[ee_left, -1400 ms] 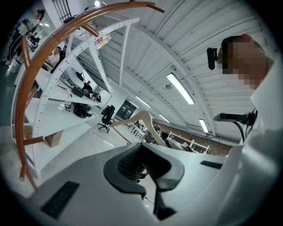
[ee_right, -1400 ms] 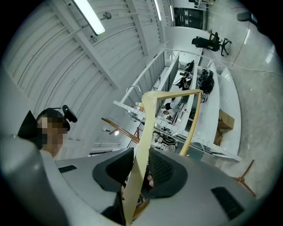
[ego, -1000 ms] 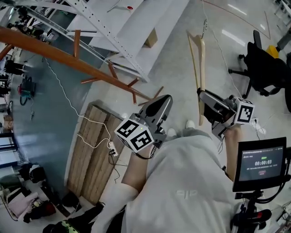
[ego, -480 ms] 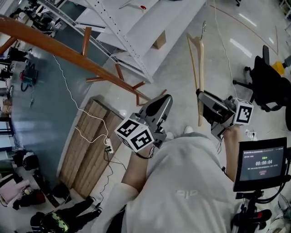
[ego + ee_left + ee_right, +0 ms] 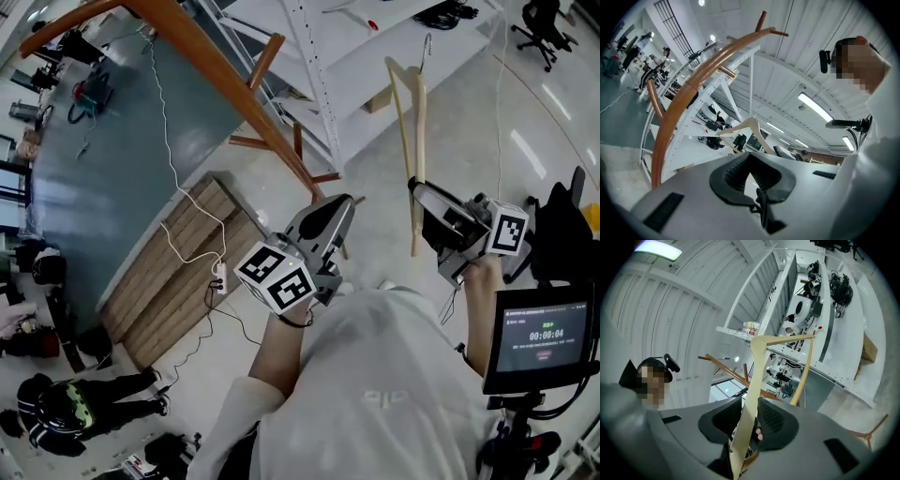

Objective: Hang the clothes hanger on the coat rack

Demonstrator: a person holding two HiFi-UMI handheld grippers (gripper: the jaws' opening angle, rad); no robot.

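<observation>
Between the right jaws: one arm of the pale wooden clothes hanger (image 5: 759, 357). The right gripper (image 5: 750, 414) is clamped on it, with a pad pressed to each face.
Hanger beyond the right gripper: in the head view it rises straight up from the jaws, and its metal hook (image 5: 427, 47) is at the far end.
Hidden on the hanger: its lower end drops behind the right gripper's body in the head view. In the right gripper view it runs out of the bottom of the frame.
Left gripper (image 5: 751, 171): the jaws are closed together with nothing between them.
Coat rack (image 5: 216, 66): a brown wooden pole with side pegs, slanting well ahead of the left gripper and to its left. It is clear of the hanger.
Cut off on the rack: its upper end leaves the head view at the top edge, and the foot passes behind the left gripper.
Only in the left gripper view: the rack's forked top, with the hanger small and far off to the right of it.
Only in the right gripper view: the pad contact on the hanger arm, and rack pegs showing past the jaws to the left.
Near the right gripper's rear: a small screen (image 5: 544, 337). Its digits are too small to read.
</observation>
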